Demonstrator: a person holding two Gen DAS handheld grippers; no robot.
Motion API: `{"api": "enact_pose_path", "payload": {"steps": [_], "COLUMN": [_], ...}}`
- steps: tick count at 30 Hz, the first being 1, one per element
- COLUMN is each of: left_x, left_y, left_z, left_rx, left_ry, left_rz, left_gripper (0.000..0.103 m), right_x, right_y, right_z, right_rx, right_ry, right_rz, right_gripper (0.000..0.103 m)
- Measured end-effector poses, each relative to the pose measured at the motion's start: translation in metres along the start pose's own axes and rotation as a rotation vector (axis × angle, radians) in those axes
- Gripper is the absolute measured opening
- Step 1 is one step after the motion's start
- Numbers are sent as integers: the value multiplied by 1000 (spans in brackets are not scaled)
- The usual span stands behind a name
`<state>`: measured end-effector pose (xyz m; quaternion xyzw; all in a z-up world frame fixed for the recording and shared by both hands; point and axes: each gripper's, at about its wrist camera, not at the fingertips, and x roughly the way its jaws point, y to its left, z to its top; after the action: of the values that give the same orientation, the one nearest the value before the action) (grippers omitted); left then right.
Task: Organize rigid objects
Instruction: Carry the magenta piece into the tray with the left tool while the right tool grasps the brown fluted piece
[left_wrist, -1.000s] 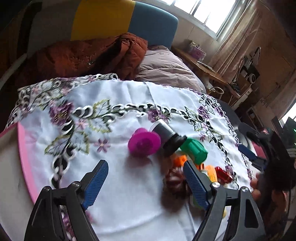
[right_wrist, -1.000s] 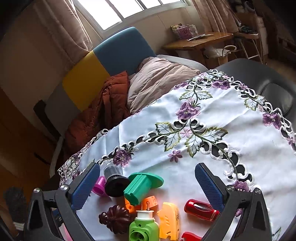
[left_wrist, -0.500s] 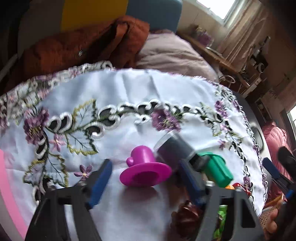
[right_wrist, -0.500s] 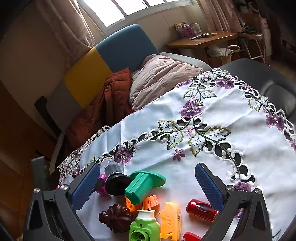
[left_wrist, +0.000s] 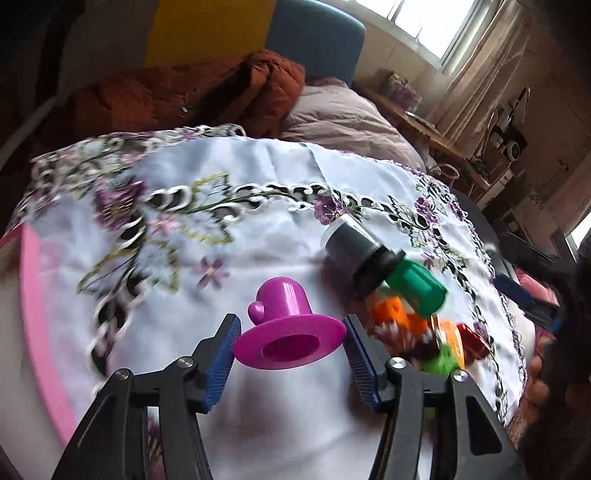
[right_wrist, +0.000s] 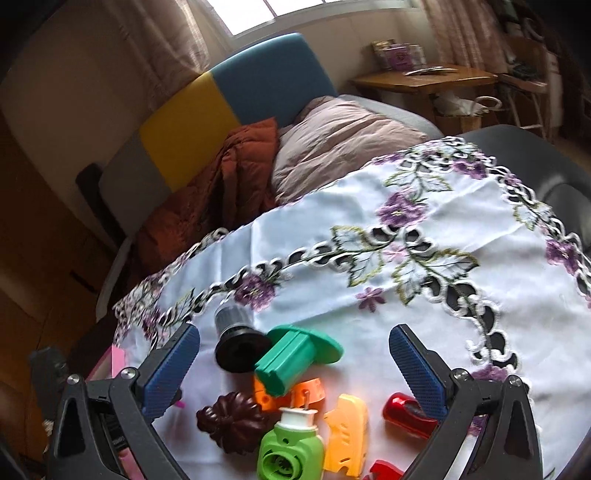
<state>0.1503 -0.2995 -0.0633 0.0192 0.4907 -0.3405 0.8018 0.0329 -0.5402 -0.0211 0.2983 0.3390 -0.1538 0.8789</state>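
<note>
Left wrist view low, close over tablecloth (left_wrist: 280, 192), right wrist view higher, both sharing green stamp (right_wrist: 295, 354).

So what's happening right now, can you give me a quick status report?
Left gripper shut on the magenta hat-shaped piece, gripping its brim. Right gripper open above the toy pile, holding nothing. Grey-black piece and green piece lie close beside.

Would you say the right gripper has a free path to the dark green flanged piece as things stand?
Probably yes. The right gripper is open, and the dark green flanged piece lies between its fingers' line of sight with nothing over it, though the black-and-grey cylinder and orange piece crowd it.
</note>
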Motion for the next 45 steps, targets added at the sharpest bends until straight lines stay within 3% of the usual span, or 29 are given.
{"api": "enact_pose_path", "payload": {"steps": [5, 11, 14, 16, 18, 21, 22, 29, 38, 45], "left_x": [-35, -71, -87, -95, -105, -116, -119, -146, -169, -173], "left_y": [5, 16, 22, 25, 30, 39, 42, 55, 71, 78], "left_z": [-24, -45, -55, -59, -64, -74, -77, -97, -115, -121], "left_rx": [-2, -37, -54, -66, -73, -90, -95, -44, -62, -80], "left_ry": [-53, -93, -124, -140, -159, -179, -184, -255, -285, -284], "left_rz": [21, 18, 21, 23, 31, 49, 62, 279, 368, 408], "left_gripper": [57, 57, 57, 57, 57, 57, 57, 57, 57, 57], "right_x": [5, 14, 30, 40, 54, 54, 52, 51, 41, 49], "right_y": [22, 67, 79, 80, 82, 86, 88, 91, 102, 116], "right_z": [-7, -33, -47, -54, -63, -69, -69, -71, -75, -92], "right_rx": [-97, -306, -389, -429, -471, -519, -530, -546, -569, -647], "right_ry": [47, 121, 184, 216, 272, 257, 243, 247, 203, 246], "right_rz": [65, 152, 100, 58, 14, 8, 2, 6, 24, 43], "right_gripper": [103, 95, 74, 48, 45, 27, 25, 25, 25, 25]}}
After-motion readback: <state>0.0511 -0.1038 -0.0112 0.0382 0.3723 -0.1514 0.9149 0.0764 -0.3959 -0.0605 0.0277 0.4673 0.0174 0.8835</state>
